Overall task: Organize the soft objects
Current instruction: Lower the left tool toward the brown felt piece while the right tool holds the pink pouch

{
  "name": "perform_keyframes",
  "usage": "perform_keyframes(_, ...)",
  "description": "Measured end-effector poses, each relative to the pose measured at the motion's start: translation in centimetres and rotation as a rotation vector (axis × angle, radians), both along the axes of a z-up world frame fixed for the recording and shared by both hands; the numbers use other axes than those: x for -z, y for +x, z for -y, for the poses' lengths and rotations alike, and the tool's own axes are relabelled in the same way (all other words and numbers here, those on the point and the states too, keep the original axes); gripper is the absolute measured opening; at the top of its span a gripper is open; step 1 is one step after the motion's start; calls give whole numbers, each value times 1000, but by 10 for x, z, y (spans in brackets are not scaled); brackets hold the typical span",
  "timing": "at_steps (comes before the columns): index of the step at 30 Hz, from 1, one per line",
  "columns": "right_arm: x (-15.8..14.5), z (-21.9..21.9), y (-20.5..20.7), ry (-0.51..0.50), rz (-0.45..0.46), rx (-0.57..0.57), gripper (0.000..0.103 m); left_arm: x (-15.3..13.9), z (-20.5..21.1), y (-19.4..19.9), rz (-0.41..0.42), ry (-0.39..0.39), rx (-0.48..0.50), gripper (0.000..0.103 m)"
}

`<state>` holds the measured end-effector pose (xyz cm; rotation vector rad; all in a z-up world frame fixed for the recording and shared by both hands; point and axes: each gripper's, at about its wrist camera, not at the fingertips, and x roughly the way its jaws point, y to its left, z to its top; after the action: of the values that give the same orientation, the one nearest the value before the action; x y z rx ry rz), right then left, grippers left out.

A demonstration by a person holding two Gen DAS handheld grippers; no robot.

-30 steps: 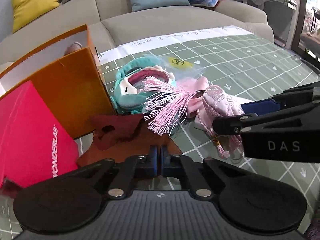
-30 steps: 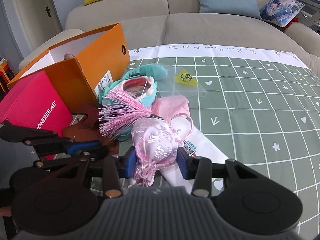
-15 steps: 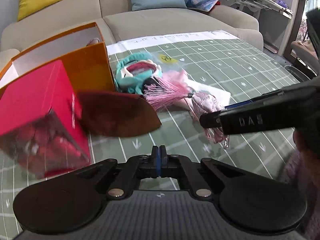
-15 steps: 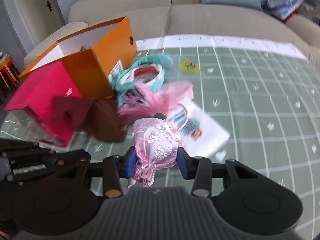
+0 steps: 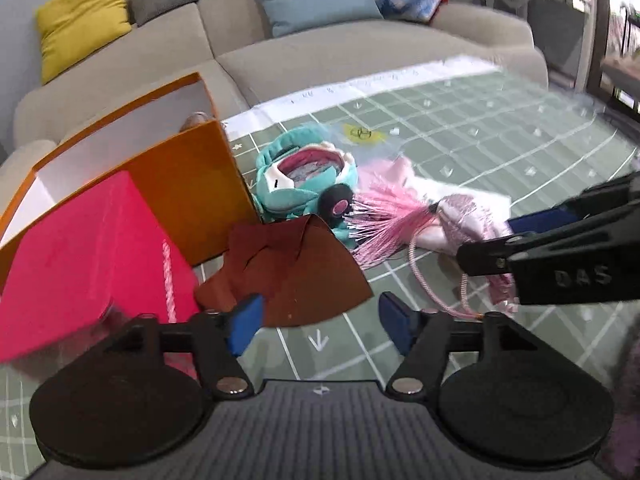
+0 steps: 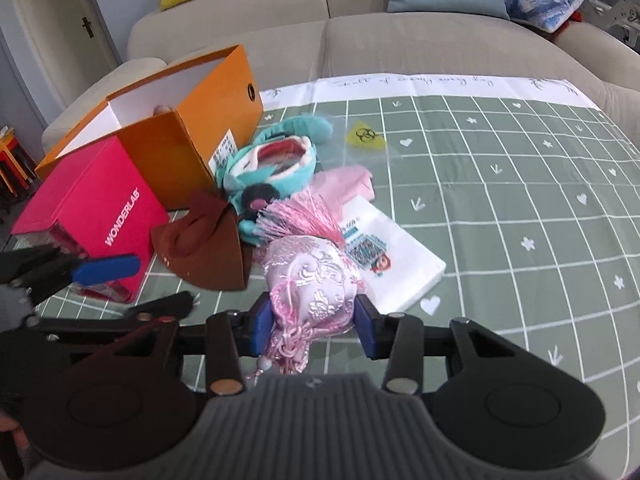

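A glossy magenta box (image 6: 86,216) with white lettering lies at the far left, touching the orange box (image 6: 188,128), the landmark here: a stiff open-topped cardboard carton with white inner walls. Just in front of the orange box's near corner lies a brown cloth (image 6: 208,248), matte and felt-like, folded into a rough fan with a darker crumpled flap on top. The left gripper (image 5: 320,322) hovers near that cloth's front edge; its jaws have just been opening, the blue pads stand apart and nothing is between them.

Right of the orange box, touching its side wall, sits a teal plush (image 6: 276,160), fuzzy, rounded, with a pink and white opening facing up. In front of it spreads a pink tassel (image 6: 300,218), fine straight threads fanned toward the orange box. The tassel hangs from the mouth of a pink satin pouch (image 6: 314,280), shiny brocade with a raised swirl pattern, plump and oval. The pouch's long axis runs from the right gripper (image 6: 314,326) toward the orange box, tassel end leading, knotted cord end trailing below the blue pads. The right gripper is clamped on the pouch's sides.

Farther right of the orange box, a flat white printed packet (image 6: 396,268) lies on the green grid cloth (image 6: 500,200) covering the counter.
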<state>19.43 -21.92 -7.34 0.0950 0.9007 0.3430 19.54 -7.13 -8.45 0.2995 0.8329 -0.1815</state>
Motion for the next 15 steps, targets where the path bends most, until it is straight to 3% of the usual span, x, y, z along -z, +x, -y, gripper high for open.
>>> perform_keyframes(6, 8, -3, 10, -32, 4, -7, 45, 25, 11, 17, -23, 97, 47, 89)
perform_keyframes(10, 9, -5, 14, -20, 24, -20, 48, 30, 6, 21, -10, 47, 19, 93)
perform_keyframes(15, 12, -12, 18, -25, 52, -38, 60, 31, -14, 30, -53, -98, -39, 91)
